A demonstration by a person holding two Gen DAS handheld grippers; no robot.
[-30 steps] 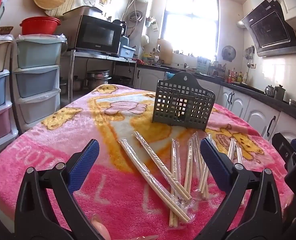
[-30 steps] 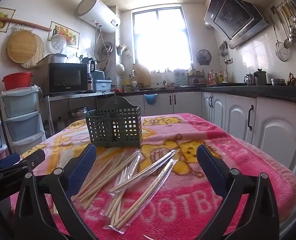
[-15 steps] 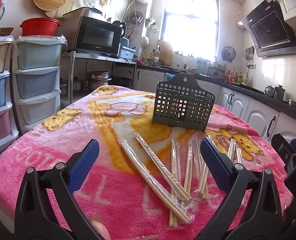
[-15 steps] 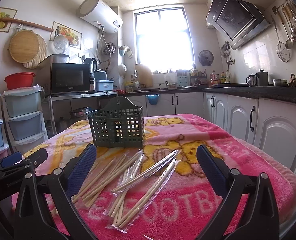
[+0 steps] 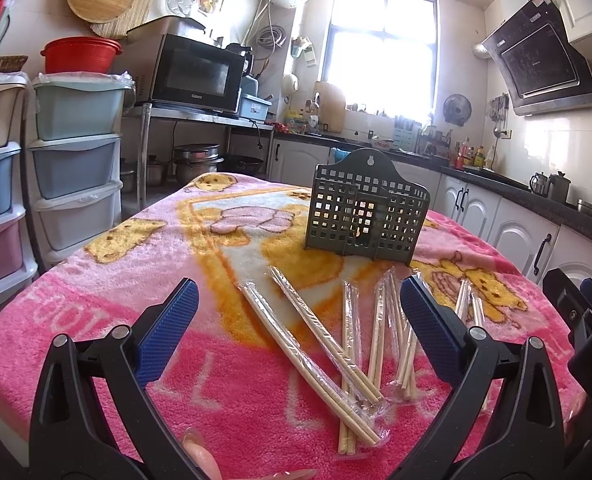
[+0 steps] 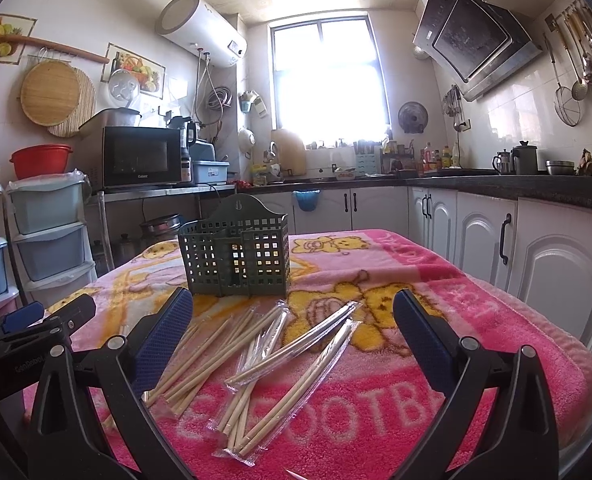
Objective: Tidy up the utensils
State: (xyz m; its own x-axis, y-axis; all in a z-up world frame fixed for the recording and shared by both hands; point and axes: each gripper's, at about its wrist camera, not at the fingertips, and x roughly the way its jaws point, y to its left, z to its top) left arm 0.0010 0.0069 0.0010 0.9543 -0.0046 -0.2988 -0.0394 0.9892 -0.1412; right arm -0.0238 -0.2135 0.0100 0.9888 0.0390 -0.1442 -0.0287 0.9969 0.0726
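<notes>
Both grippers point(image 5: 298, 312) point(image 6: 293, 318) gape above wrapped chopsticks point(image 6: 296, 354) near basket point(image 5: 366, 214)

Left gripper point(image 5: 299, 322): black plastic arms, silver round screws at the pivots.
Left gripper pads point(image 5: 167, 328): blue, finely textured.
Right gripper point(image 6: 292, 328): the same black frame, silver screws (two on each arm).
Right gripper pads point(image 6: 418, 340): blue, cross-hatched.
Markings: white lettering on the black bodies, only partly readable.
</notes>
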